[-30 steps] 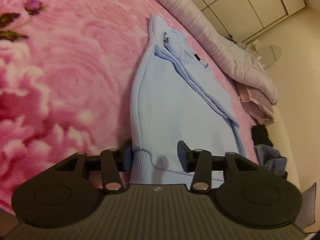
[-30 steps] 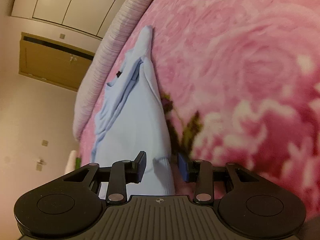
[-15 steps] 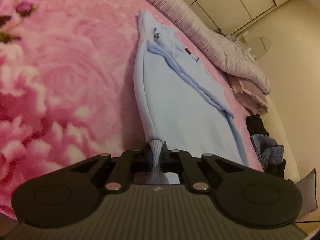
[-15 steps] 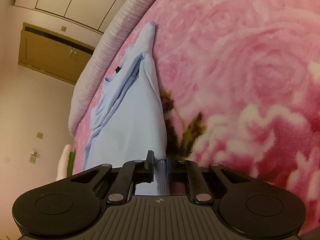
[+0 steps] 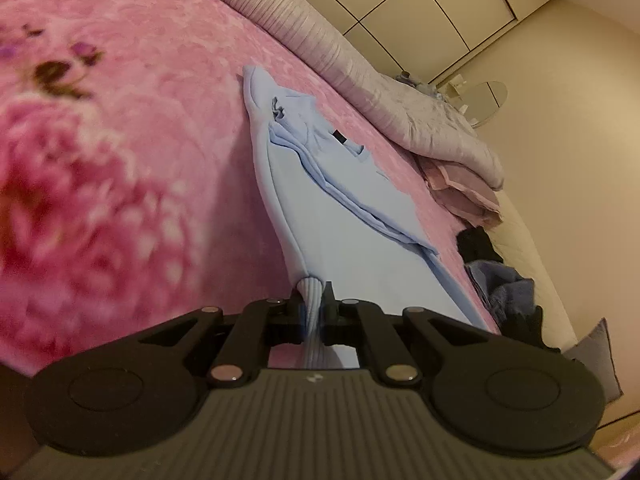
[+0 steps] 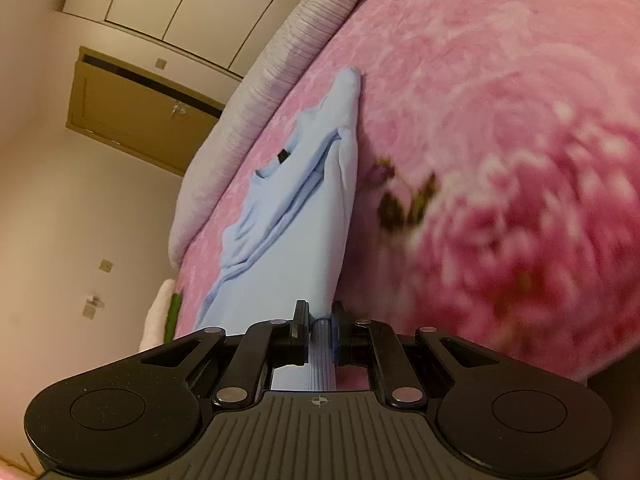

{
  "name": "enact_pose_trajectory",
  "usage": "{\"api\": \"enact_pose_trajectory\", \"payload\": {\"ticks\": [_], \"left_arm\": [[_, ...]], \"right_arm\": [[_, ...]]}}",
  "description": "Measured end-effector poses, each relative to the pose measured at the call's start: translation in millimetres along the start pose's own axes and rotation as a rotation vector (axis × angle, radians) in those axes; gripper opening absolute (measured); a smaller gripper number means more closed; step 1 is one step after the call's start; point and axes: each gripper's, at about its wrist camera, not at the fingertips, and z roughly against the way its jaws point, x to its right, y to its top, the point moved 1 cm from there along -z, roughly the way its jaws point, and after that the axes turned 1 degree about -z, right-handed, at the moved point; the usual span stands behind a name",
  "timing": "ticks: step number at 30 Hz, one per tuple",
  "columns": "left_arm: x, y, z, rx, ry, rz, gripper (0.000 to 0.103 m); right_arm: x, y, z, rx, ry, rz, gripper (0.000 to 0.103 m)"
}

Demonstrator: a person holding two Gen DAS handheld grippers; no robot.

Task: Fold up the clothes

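A light blue sweatshirt (image 5: 344, 216) lies lengthwise on the pink floral blanket (image 5: 120, 152), its sleeves folded over the body. My left gripper (image 5: 313, 294) is shut on the ribbed hem at one bottom corner and holds it lifted off the blanket. In the right wrist view the sweatshirt (image 6: 304, 232) stretches away from me, and my right gripper (image 6: 320, 326) is shut on the ribbed hem at the other bottom corner, also lifted.
A rolled grey-lilac quilt (image 5: 360, 72) runs along the far edge of the bed, also in the right wrist view (image 6: 248, 96). Pink folded clothes (image 5: 460, 188) and dark clothes (image 5: 504, 280) lie at the bed's side. Wardrobe doors (image 5: 420, 4) and a brown door (image 6: 132, 116) stand behind.
Both grippers went from open around the hem to shut on it, then lifted the bottom corners; the sweatshirt's near end has risen off the blanket.
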Motion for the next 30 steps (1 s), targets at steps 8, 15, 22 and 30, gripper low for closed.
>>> {"api": "enact_pose_trajectory", "payload": {"ticks": [8, 15, 22, 30], "left_arm": [[-3, -18, 29, -0.023, -0.023, 0.084, 0.003], [21, 67, 5, 0.027, -0.139, 0.036, 0.003], [11, 179, -107, 0.041, -0.126, 0.053, 0.006], [-55, 230, -186, 0.038, 0.016, 0.229, 0.015]], "right_arm": [[6, -43, 29, -0.041, -0.025, -0.068, 0.009], [-51, 14, 20, 0.014, 0.058, 0.101, 0.009], [-76, 116, -51, 0.104, 0.075, 0.163, 0.009], [3, 189, -163, 0.04, -0.076, -0.232, 0.022]]}}
